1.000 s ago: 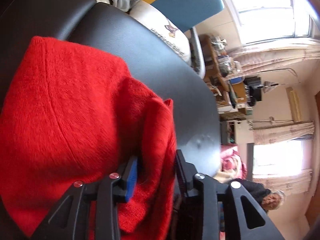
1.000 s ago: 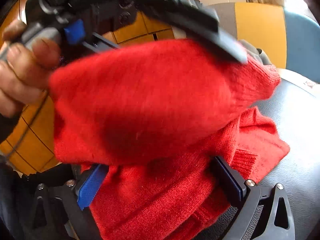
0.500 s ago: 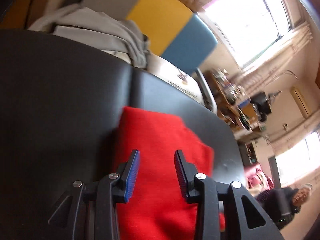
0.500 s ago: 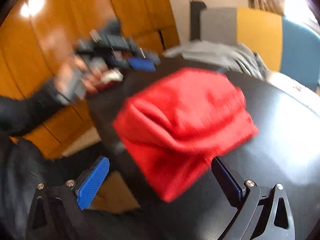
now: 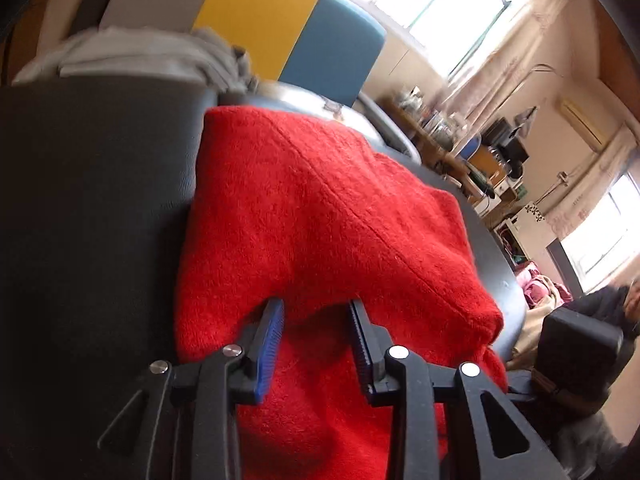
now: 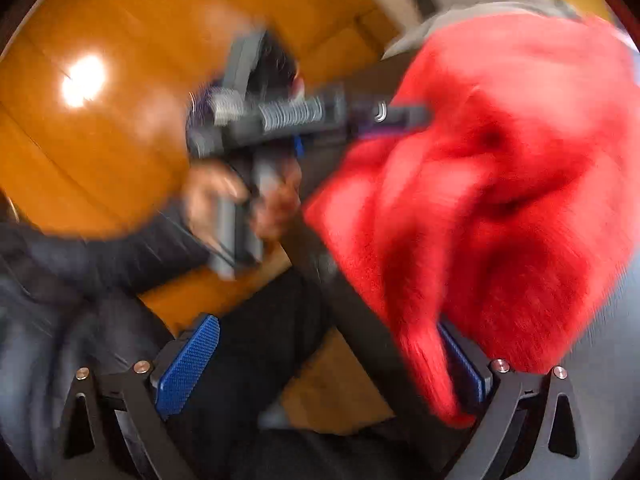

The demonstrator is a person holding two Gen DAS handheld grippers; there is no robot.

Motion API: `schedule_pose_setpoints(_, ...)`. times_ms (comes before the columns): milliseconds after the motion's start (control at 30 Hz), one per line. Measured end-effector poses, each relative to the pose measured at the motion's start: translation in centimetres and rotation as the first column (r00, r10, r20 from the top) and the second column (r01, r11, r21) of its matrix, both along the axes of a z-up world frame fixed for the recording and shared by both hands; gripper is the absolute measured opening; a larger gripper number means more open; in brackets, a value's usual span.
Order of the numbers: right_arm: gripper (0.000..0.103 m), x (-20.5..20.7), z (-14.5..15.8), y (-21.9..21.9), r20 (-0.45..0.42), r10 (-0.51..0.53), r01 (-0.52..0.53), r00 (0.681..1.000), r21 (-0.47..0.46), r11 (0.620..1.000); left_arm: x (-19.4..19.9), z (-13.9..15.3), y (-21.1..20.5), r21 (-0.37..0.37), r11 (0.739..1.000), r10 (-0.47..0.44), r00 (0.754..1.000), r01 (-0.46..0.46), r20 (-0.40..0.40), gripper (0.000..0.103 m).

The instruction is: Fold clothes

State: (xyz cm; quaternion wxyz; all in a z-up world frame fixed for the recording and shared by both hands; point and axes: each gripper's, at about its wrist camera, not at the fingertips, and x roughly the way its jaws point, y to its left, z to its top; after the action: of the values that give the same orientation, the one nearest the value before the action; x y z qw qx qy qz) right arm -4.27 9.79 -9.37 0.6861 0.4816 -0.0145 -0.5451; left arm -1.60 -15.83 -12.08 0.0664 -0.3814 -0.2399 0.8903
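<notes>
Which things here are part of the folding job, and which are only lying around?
Part of the job:
- red sweater, on the dark padded table
- left gripper, jaws apart around a fold of it
- right gripper, jaws wide apart

Only lying around:
- grey clothes at the table's far end
- yellow and blue panel
- cluttered shelf

Red sweater: its lower part runs off the bottom edge in the left wrist view, and its fold covers the tips of the left gripper, so grip there cannot be judged. In the right wrist view the sweater, the left gripper and the hand are smeared by motion. The right gripper has one pad partly hidden behind a blurred red flap.
</notes>
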Motion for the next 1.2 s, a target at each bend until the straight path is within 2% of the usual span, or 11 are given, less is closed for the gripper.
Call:
schedule_pose_setpoints(67,0.103,-0.5,0.0,1.9,0.078,-0.117,0.120,0.990,-0.030,0.992,0.3,0.6,-0.2,0.015,1.000,0.002,1.000,-0.002,-0.004,0.032)
schedule_pose_setpoints(233,0.103,-1.3,3.5,3.9,0.013,-0.309,0.309,0.951,-0.045,0.950,2.6,1.9,-1.6,0.071,0.997,0.035,0.996,-0.029,-0.077,0.033)
schedule_pose_setpoints(433,0.103,-3.6,7.5,3.7,-0.029,-0.488,0.482,0.873,-0.107,0.869,5.3,1.7,-2.2,0.073,0.996,0.053,0.995,-0.048,-0.081,0.033)
schedule_pose_setpoints(533,0.102,-6.5,6.4,1.9,0.041,-0.539,0.541,0.841,-0.062,0.839,6.5,1.3,-2.2,0.086,0.995,0.050,0.995,-0.043,-0.081,0.033)
schedule_pose_setpoints(567,0.099,-6.9,5.6,1.1,0.050,-0.561,0.563,0.826,-0.036,0.826,6.9,1.2,-2.2,0.086,0.996,0.046,0.995,-0.039,-0.088,0.033)
schedule_pose_setpoints(733,0.064,-8.1,3.8,-1.4,0.095,-0.604,0.604,0.791,0.033,0.796,8.7,1.3,-1.5,0.052,0.999,-0.008,0.990,0.015,-0.139,0.033)
schedule_pose_setpoints(800,0.032,-8.4,3.5,-2.2,0.101,-0.616,0.614,0.781,0.057,0.788,9.1,1.2,-1.1,0.055,0.997,-0.040,0.987,0.049,-0.156,0.033)
schedule_pose_setpoints(933,0.024,-7.6,5.5,-2.7,-0.099,-0.619,0.627,0.779,0.124,0.769,8.7,0.7,0.5,0.011,0.990,-0.141,0.980,0.144,-0.144,0.034)
schedule_pose_setpoints(1100,0.019,-6.2,7.6,-0.6,-0.267,-0.631,0.673,0.729,0.106,0.732,8.4,-1.6,2.2,-0.018,0.974,-0.225,0.972,0.225,-0.061,0.034)
schedule_pose_setpoints(1133,0.019,-6.0,7.6,-0.2,-0.294,-0.629,0.680,0.720,0.114,0.725,8.4,-1.8,2.4,-0.032,0.973,-0.232,0.971,0.231,-0.058,0.034)
schedule_pose_setpoints(1200,0.019,-6.0,3.8,0.7,-0.259,-0.642,0.687,0.722,0.151,0.711,8.5,-1.8,2.6,-0.042,0.971,-0.236,0.970,0.234,-0.060,0.034)
